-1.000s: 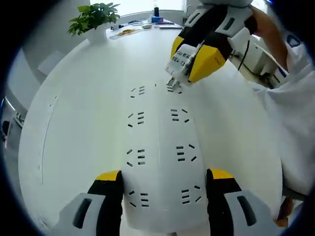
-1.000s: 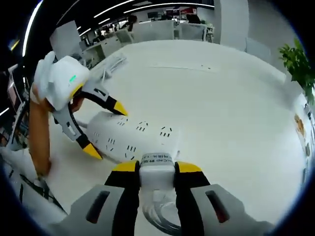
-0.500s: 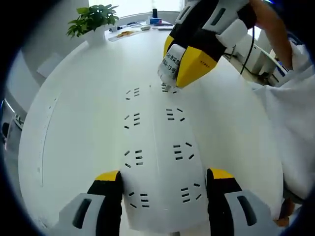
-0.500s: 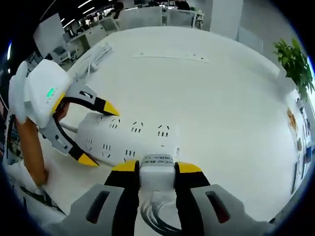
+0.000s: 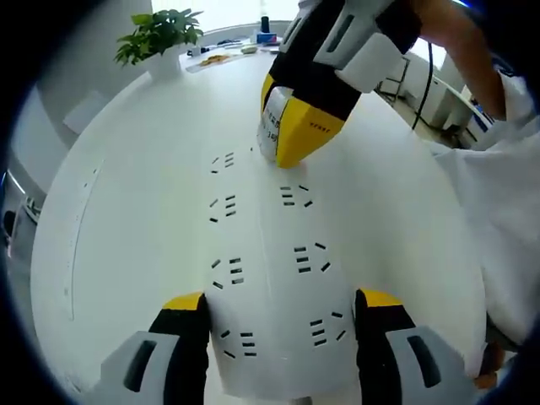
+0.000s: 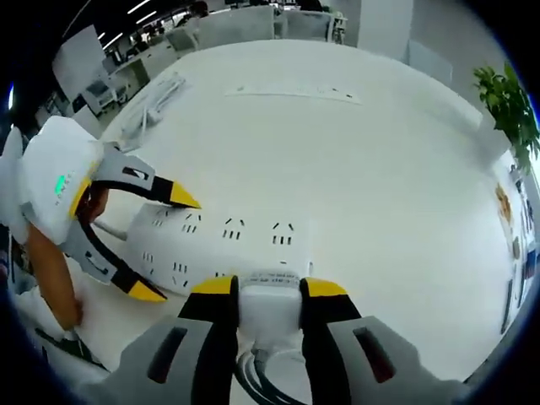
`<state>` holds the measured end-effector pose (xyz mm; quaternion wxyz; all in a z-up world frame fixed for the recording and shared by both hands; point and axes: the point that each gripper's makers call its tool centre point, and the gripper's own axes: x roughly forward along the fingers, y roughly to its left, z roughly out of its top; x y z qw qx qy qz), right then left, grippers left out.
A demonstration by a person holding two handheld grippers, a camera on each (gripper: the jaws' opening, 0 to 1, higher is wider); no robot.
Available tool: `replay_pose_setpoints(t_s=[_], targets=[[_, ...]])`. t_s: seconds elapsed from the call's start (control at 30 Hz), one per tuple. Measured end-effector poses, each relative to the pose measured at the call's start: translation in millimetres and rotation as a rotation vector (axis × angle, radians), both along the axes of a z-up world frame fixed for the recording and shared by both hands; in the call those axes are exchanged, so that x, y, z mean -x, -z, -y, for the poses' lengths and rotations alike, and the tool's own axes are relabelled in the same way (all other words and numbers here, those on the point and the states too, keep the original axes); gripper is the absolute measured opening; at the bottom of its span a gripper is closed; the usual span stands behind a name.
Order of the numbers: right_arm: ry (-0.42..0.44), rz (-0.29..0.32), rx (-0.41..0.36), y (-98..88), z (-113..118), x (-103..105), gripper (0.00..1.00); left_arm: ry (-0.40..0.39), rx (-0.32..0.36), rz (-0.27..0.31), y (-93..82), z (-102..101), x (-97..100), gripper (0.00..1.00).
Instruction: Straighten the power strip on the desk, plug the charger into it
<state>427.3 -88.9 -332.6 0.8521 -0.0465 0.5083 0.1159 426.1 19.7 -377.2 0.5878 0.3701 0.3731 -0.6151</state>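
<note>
White desk (image 5: pixel 126 194) bears power strip (image 5: pixel 270 278); plant (image 5: pixel 160 29) beyond.

Power strip (image 5: pixel 270 278): white, with dark socket slots. Charger (image 6: pixel 270 305): white, with dark printed text. Desk (image 6: pixel 380 169): white. Both grippers (image 5: pixel 278 333) (image 6: pixel 268 295): black jaws, yellow tips, grey bodies. Plant (image 5: pixel 160 29): green.

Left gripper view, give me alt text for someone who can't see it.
A white power strip lies between the left claw tips while the right claw presses a white charger onto its far end; a potted plant stands beyond.
</note>
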Motion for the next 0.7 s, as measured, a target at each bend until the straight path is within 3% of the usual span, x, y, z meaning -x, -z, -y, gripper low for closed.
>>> replay_pose_setpoints(t_s=[0.27,0.37,0.47,0.63,0.7], targets=[[-0.051,0.068,-0.049,0.5,-2.1,-3.0,0.35,-0.002,-0.002,0.001,-0.1,0.8,-1.4,0.71],[-0.056,0.089,-0.126,-9.6,-9.9,-2.6,0.44,-0.002,-0.002,0.000,-0.1,1.0,-1.7,0.71],[-0.028,0.133,-0.125,-23.8,-3.6,6.6,0.44,-0.003,0.000,0.000,-0.2,1.4,-1.6,0.71],[-0.014,0.106,-0.057,-22.0,6.3,11.3,0.27,-0.003,-0.001,0.001,-0.1,1.6,-2.1,0.71],[-0.013,0.096,-0.067,-20.7,0.5,9.7,0.25,-0.003,0.000,0.001,-0.2,1.7,-2.3,0.71]])
